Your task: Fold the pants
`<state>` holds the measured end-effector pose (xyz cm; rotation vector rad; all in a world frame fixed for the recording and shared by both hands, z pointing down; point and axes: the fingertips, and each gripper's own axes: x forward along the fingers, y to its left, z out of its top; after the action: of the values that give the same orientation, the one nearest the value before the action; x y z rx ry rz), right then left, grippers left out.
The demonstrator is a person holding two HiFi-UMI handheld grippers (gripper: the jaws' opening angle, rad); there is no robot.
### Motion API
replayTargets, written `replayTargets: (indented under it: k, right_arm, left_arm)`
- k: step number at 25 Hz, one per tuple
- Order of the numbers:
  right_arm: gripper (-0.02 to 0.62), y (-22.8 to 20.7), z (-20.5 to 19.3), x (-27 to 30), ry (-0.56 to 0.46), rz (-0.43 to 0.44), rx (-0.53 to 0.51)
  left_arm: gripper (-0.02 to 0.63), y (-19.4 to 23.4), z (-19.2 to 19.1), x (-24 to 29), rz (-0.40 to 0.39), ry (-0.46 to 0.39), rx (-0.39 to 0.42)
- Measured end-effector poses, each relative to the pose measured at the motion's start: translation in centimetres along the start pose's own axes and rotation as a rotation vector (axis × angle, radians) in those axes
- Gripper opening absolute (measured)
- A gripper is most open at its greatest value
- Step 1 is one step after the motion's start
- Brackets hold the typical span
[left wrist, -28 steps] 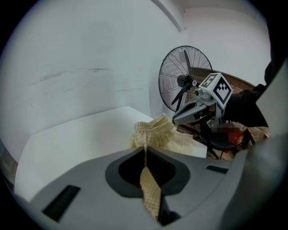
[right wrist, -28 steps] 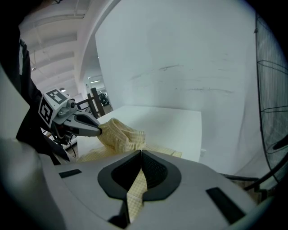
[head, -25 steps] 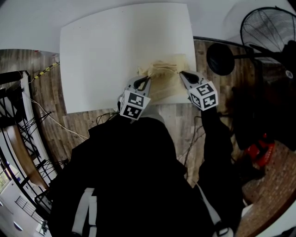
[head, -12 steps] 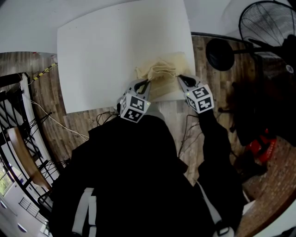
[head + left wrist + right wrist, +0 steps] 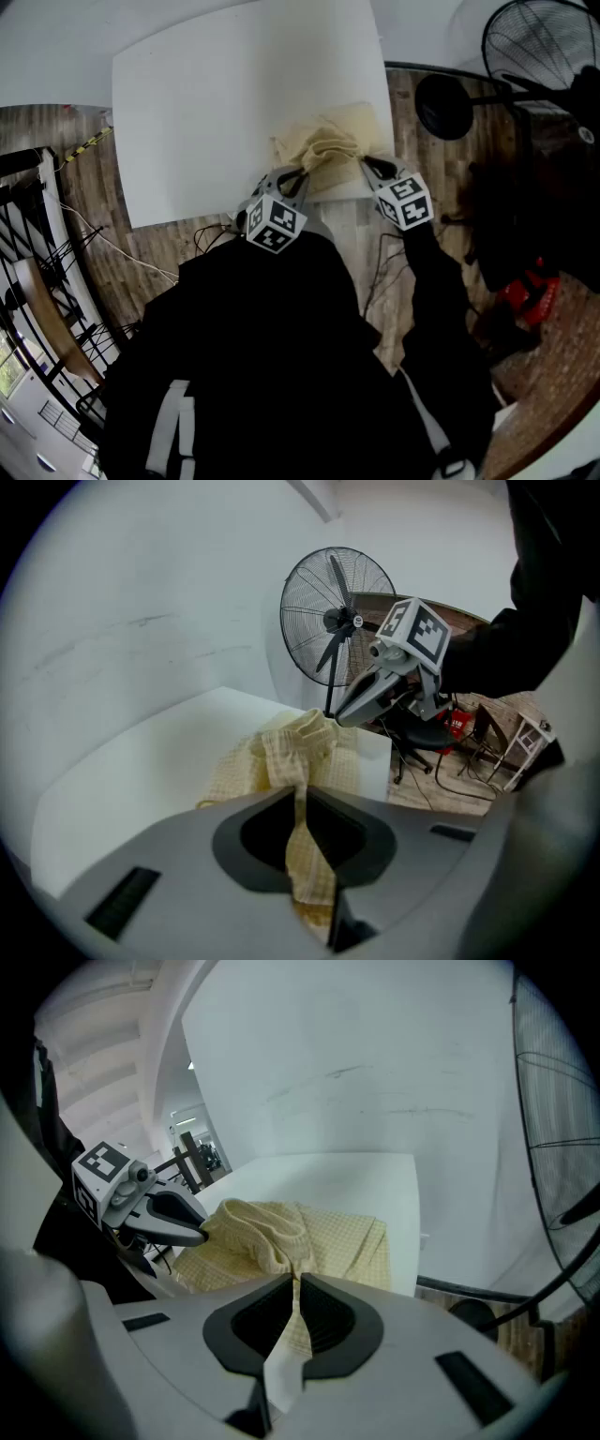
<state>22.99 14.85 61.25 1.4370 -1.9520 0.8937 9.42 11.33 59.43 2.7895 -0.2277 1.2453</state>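
Note:
Pale yellow checked pants (image 5: 328, 150) lie bunched at the near right corner of the white table (image 5: 216, 103). My left gripper (image 5: 298, 172) is shut on their near left edge; in the left gripper view the cloth (image 5: 302, 832) runs pinched between the jaws. My right gripper (image 5: 367, 161) is shut on the near right edge, and the right gripper view shows fabric (image 5: 292, 1330) clamped between its jaws, with the pants (image 5: 281, 1237) heaped ahead. The right gripper (image 5: 339, 717) appears in the left gripper view, the left gripper (image 5: 199, 1235) in the right gripper view, each at the pants.
A black standing fan (image 5: 539, 47) with a round base (image 5: 445, 108) stands on the wooden floor right of the table. A metal rack (image 5: 28, 262) is at the left. Cables (image 5: 112, 244) trail on the floor near the table's front edge. A white wall rises behind.
Both grippers have drawn nearer to me and lower with the pants' edge held; the cloth has bunched up closer to the table's near right corner.

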Motion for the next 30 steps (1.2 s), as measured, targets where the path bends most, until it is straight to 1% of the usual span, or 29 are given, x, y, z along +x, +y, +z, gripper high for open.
replayTargets:
  k: [3,11,15,21,27,30]
  right_arm:
    - [0.008,0.1,-0.1,-0.4,-0.004,0.000,0.007]
    - [0.008,0.7,1.0,-1.2,-0.042,-0.010,0.001]
    - [0.008,0.9,1.9,-1.5,-0.061,-0.017,0.007]
    - [0.008,1.0,4.0,-1.8,-0.099,-0.024,0.010]
    - [0.008,1.6,6.5,-1.5,-0.117,-0.013,-0.019]
    - [0.008,1.7,7.4,-1.4,-0.127,-0.018,-0.027]
  left_arm:
    - [0.029,-0.6,-0.1,-0.1,-0.019,0.001,0.020]
    - [0.037,-1.5,-0.2,-1.2,-0.053,-0.018,0.017]
    - [0.037,-0.9,0.1,-1.7,-0.044,-0.038,-0.001]
    - [0.037,-0.4,1.9,-2.8,-0.045,-0.091,-0.011]
    - [0.037,0.7,3.4,-3.1,-0.029,-0.118,-0.023]
    - [0.037,1.7,4.0,-3.3,-0.011,-0.131,-0.042]
